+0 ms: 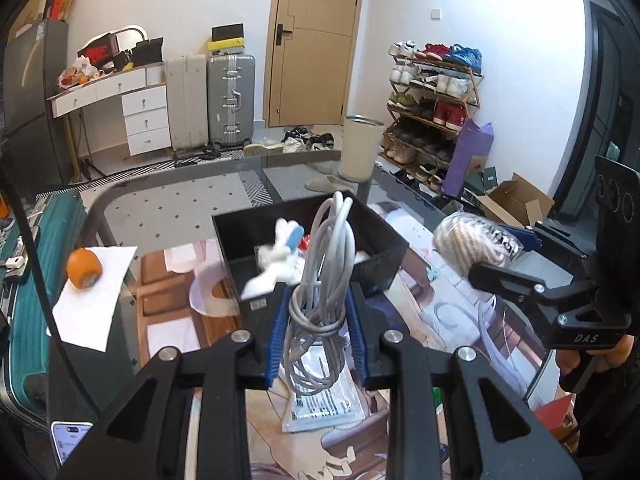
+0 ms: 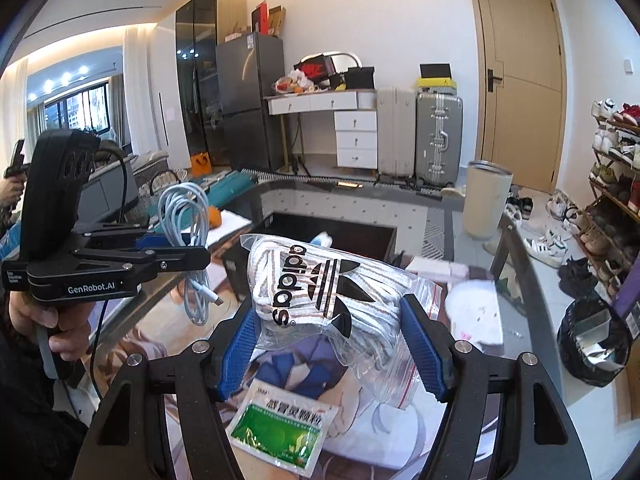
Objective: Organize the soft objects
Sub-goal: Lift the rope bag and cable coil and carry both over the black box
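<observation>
Left hand-held gripper (image 1: pixel 316 320) clamps cable coil (image 1: pixel 324 272); right (image 2: pixel 330 344) clamps bagged laces (image 2: pixel 320 292).

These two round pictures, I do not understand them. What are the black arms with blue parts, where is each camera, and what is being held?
No robot here: a person holds a two-finger hand tool in each hand, each carrying a wide-angle camera looking along its fingers.

Left wrist view: the left gripper is shut on a coiled grey cable. Beyond it stands a black box with soft white items inside.

Right wrist view: the right gripper is shut on a clear bag of white laces. A green sachet lies below on the glass table.

Each view also shows the other gripper from the side.
</observation>
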Motion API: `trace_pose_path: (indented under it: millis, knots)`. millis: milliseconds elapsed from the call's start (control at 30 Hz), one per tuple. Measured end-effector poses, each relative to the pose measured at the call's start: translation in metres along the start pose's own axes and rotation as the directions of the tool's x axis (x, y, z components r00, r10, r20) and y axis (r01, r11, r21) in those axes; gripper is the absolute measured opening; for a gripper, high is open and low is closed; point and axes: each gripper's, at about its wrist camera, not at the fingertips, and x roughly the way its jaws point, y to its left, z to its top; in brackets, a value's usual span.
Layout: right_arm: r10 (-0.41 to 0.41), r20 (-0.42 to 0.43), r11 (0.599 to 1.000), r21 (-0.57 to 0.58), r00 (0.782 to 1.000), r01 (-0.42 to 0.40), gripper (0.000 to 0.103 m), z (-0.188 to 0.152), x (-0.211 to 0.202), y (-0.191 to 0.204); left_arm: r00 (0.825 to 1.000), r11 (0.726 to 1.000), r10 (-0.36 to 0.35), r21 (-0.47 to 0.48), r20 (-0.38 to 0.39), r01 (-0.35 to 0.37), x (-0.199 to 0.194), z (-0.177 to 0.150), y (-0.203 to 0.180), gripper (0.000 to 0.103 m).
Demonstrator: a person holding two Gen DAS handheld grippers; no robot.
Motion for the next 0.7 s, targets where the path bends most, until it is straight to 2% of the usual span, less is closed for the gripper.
trace_pose_path:
  millis: [233,700]
  knots:
    - [-0.009,0.0,0.999,-0.034,1.0,0.009,0.07,0.019,0.004,-0.002,1.0,1.0,0.024,-0.008,0.012,-0.023,0.004,0.013,0.009,0.026]
    - [0.03,-0.077,0.993,-0.108,0.997,-0.038,0.07,0.039,0.071,0.006,0.999,0.999,0.045,-0.011,-0.002,-0.045,0.034,0.035,0.028,0.026]
